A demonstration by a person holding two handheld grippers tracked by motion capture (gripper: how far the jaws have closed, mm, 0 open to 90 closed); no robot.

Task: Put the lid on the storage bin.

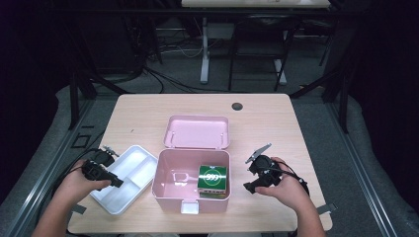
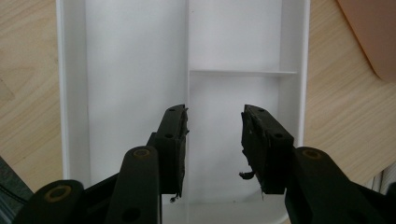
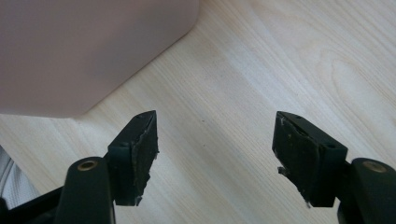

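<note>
- The high view looks forward and down from above the person's side of the table (image 1: 148,111), far enough off to take in the whole tabletop and the floor beyond it.
- The left gripper view rides on the left gripper (image 2: 214,140) and looks along its jaws, close above the white tray (image 2: 135,56), whose dividers run just ahead of the jaw tips.
- The right gripper view rides on the right gripper (image 3: 215,144) and looks down at bare wood close below, with the pink box (image 3: 84,51) ahead of its left jaw.
- The high view shares the white tray (image 1: 126,180) with the left gripper view, and the pink box (image 1: 190,182) with the right gripper view.
</note>
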